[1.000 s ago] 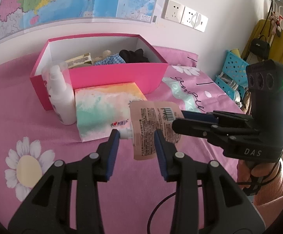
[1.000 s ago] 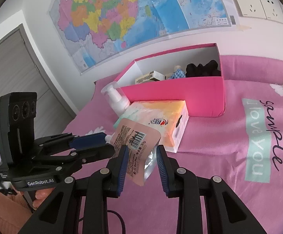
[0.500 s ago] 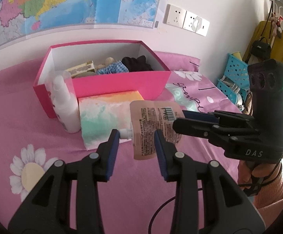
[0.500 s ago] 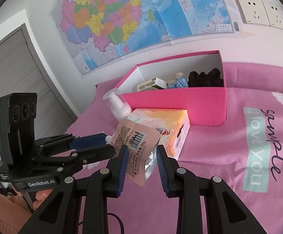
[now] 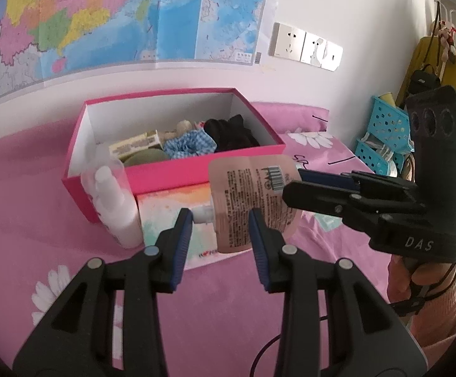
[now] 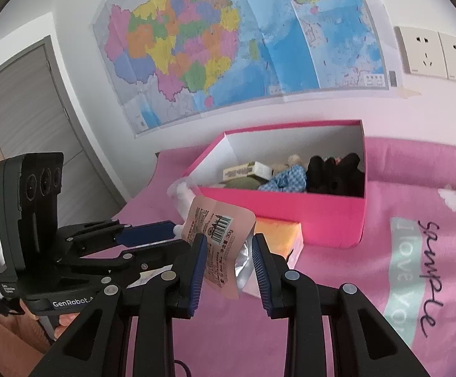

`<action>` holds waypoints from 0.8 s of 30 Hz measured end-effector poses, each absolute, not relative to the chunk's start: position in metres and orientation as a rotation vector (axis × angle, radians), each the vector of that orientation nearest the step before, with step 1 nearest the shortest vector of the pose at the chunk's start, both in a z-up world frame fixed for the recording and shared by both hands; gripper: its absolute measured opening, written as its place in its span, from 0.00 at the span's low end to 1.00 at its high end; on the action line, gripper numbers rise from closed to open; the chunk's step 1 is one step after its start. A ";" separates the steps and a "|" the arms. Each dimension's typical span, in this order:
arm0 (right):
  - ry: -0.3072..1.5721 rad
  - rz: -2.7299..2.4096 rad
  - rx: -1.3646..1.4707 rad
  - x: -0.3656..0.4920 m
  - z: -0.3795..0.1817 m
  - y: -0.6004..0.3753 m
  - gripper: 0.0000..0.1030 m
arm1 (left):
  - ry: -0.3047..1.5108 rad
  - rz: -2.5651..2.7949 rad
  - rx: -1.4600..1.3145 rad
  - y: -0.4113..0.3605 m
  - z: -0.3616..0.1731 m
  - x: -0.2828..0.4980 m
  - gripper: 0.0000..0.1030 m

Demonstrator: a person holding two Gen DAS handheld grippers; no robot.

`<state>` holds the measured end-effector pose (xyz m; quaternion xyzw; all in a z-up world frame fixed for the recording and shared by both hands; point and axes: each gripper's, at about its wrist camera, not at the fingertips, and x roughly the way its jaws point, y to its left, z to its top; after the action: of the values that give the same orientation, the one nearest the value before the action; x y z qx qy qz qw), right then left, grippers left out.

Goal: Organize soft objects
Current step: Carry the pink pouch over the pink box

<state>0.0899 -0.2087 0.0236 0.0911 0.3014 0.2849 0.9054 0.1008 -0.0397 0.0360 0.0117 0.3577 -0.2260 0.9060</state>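
A peach pouch with a white cap and a barcode hangs in the air between both grippers. My left gripper is shut on its cap end. From the right side my right gripper is shut on the pouch at its silver-bottomed end. Behind it stands an open pink box that holds black cloth, a blue checked scrunchie and a small carton. A tissue pack lies against the box's front wall.
A white pump bottle stands at the box's near left corner. The pink bedspread covers everything below. Blue baskets stand off the bed's far right. A map and sockets are on the wall, and a grey door is far left.
Both grippers have risen together with the pouch held between them. More of the box's inside shows now. Neither grip has changed.
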 end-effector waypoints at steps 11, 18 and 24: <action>0.596 0.589 0.194 0.106 0.033 -0.210 0.30 | 0.708 -0.451 0.037 -0.042 0.046 0.114 0.37; 0.592 0.588 0.191 0.116 0.034 -0.212 0.30 | 0.702 -0.445 0.042 -0.043 0.049 0.123 0.37; 0.585 0.590 0.192 0.124 0.036 -0.214 0.30 | 0.692 -0.438 0.047 -0.044 0.051 0.130 0.37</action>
<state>0.1237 -0.2137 0.0362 0.0929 0.2839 0.2863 0.9104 0.1298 -0.0443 0.0510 0.0228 0.3365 -0.2131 0.9170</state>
